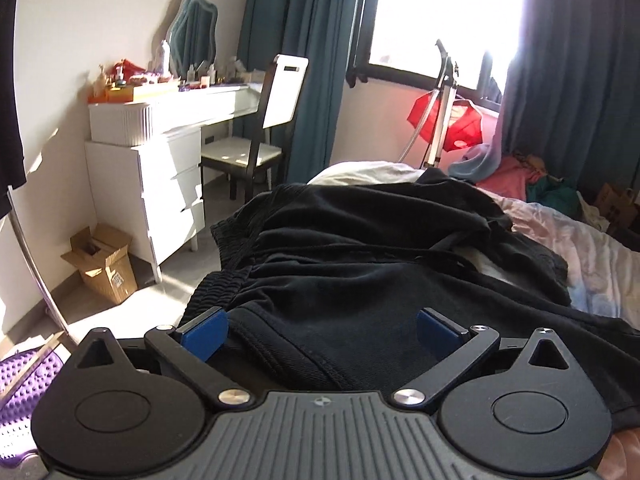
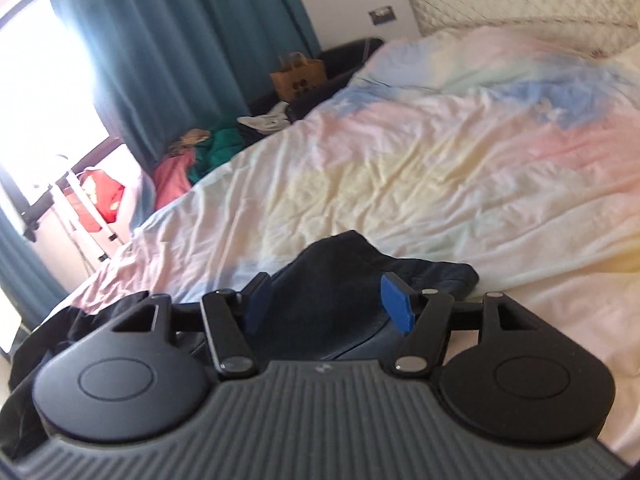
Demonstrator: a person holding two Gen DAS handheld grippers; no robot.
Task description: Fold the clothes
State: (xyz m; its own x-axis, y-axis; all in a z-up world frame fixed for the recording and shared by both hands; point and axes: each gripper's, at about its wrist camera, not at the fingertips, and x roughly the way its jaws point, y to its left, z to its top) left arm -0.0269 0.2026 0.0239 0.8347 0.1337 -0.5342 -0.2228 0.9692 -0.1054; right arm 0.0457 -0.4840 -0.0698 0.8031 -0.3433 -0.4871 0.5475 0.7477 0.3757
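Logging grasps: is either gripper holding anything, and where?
Nothing is held. The left gripper and right gripper are both open over the black garment.

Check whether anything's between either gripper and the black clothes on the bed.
Nothing visible. The left gripper and right gripper are both open, with the black clothes directly between their fingers.

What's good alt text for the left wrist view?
The left gripper, open, points at crumpled black clothes on a bed. Behind are a white dresser, a chair and teal curtains.
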